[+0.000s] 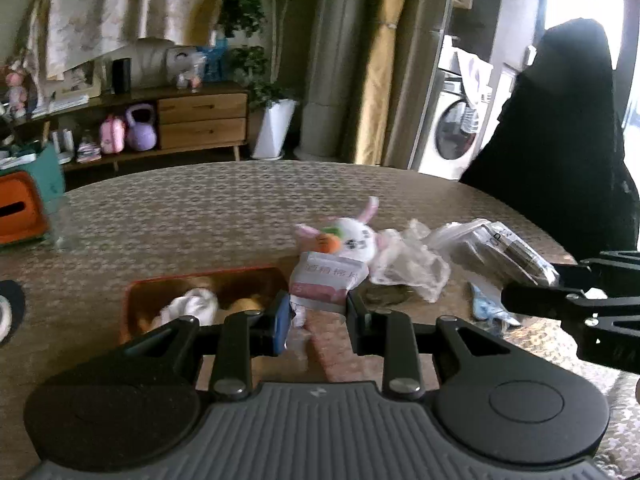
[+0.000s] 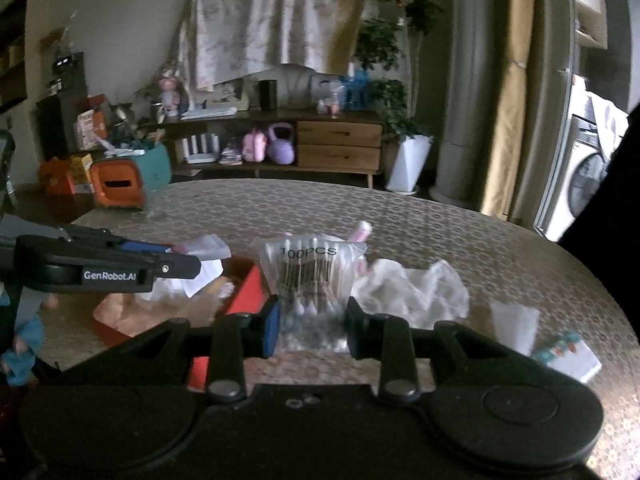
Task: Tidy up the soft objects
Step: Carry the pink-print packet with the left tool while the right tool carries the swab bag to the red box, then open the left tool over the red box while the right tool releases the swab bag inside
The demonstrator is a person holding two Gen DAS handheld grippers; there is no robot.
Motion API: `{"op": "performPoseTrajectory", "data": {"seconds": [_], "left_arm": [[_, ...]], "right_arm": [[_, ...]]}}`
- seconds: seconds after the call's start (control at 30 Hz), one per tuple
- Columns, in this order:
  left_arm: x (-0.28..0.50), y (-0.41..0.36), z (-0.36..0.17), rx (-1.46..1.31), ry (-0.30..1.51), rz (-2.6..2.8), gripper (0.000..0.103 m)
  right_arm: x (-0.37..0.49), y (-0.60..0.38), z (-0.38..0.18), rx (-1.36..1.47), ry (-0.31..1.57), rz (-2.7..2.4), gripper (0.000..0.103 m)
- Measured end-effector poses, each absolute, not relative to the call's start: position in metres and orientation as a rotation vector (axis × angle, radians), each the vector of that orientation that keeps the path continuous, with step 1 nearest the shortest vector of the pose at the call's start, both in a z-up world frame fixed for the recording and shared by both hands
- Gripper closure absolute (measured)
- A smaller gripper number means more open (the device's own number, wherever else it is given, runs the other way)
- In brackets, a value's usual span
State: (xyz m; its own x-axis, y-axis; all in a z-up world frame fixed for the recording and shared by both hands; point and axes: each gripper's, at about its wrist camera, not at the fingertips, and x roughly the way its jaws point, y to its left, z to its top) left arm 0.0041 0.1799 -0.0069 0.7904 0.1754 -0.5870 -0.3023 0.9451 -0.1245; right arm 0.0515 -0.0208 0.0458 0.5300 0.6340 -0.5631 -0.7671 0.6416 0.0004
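Patterned cloth covers the round bench (image 1: 208,208), with a wooden sideboard (image 1: 200,120) and a potted plant (image 1: 276,128) against the wall behind it.

From the left wrist, the left gripper (image 1: 318,320) pinches a white-and-pink packet of cotton pads (image 1: 326,280) by its lower edge, holding it just right of an orange tray (image 1: 136,300) that contains a white cloth (image 1: 192,306). Behind the packet lies a plush rabbit (image 1: 352,236) with a carrot, and crumpled clear plastic (image 1: 408,264) sits beside it. The right gripper (image 1: 568,300) comes in from the right edge, carrying a clear bag.

From the right wrist, the right gripper (image 2: 308,326) is clamped on a bag of cotton swabs (image 2: 310,280) printed "100PCS", held upright over the bench between the tray (image 2: 244,296) and the crumpled plastic (image 2: 416,292). The left gripper (image 2: 176,266) reaches in from the left above the tray, with the packet (image 2: 202,248) in its tips. A small card box (image 2: 568,354) lies near the bench's right edge.
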Motion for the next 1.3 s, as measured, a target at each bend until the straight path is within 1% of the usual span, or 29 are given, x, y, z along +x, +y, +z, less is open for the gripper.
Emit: {"op": "performPoseTrajectory", "data": {"seconds": [0.27, 0.57, 1.03, 1.3], "left_arm": [[-0.017, 0.22, -0.018, -0.229, 0.634, 0.327, 0.075], [-0.027, 0.243, -0.038, -0.232, 0.686, 0.357, 0.075], [-0.011, 0.241, -0.08, -0.2, 0.803, 0.319, 0.075], [-0.001, 0.241, -0.092, -0.2, 0.846, 0.299, 0.075]], "right_arm": [[0.045, 0.028, 0.041, -0.29, 0.588, 0.914, 0.071], [0.051, 0.082, 0.027, -0.3, 0.663, 0.96, 0.071], [0.071, 0.154, -0.015, -0.396, 0.752, 0.945, 0.071], [0.072, 0.182, -0.034, -0.462, 0.789, 0.955, 0.071]]}}
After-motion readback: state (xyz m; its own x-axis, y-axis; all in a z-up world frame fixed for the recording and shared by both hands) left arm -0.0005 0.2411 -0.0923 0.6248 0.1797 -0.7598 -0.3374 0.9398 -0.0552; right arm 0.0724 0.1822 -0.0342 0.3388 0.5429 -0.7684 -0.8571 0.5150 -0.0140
